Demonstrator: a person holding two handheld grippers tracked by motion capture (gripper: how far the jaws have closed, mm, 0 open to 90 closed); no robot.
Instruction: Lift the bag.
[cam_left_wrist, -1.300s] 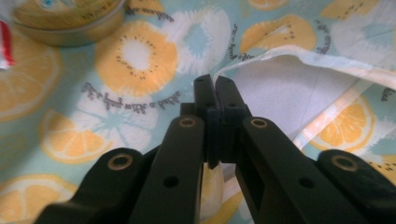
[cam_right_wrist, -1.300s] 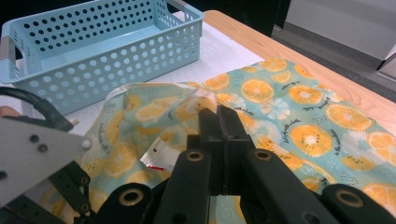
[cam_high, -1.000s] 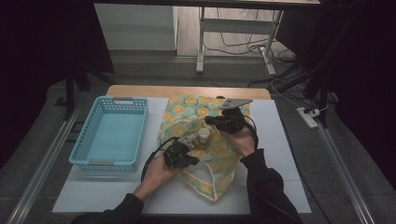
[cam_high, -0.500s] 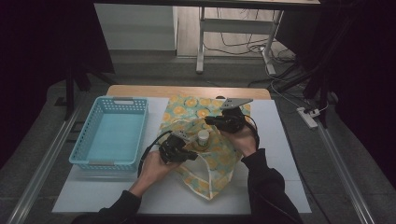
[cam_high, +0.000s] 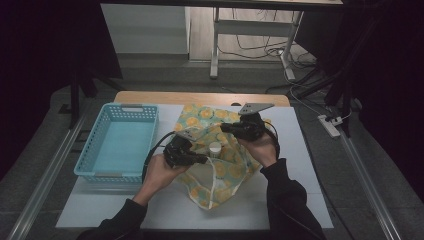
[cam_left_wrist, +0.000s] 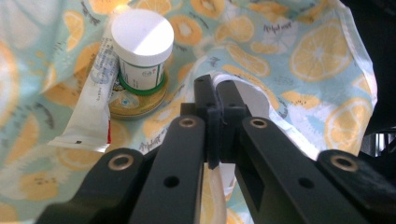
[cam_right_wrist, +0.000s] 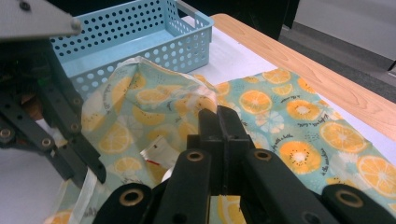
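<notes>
My lemon-print cloth bag (cam_high: 220, 165) lies on the desk (cam_high: 300, 165), its long axis running away from me, mouth held open. Both my left gripper (cam_left_wrist: 217, 100) and right gripper (cam_right_wrist: 219, 122) have fingers clamped tight on its rim, with a white-lidded jar (cam_left_wrist: 141, 49) upright inside.

On the counter (cam_high: 300, 150) the basket (cam_high: 120, 145) lies left of the bag (cam_high: 220, 170). Inside the bag a jar (cam_left_wrist: 142, 46) stands on a round tin (cam_left_wrist: 140, 100), with a tube (cam_left_wrist: 91, 102) leaning just beside them. The left tongs (cam_high: 200, 159) and right tongs (cam_high: 227, 128) each pinch the bag's edge on opposite sides.

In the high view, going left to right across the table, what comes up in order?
Blue basket → left gripper → white-lidded jar in the lemon-print bag → right gripper.
</notes>
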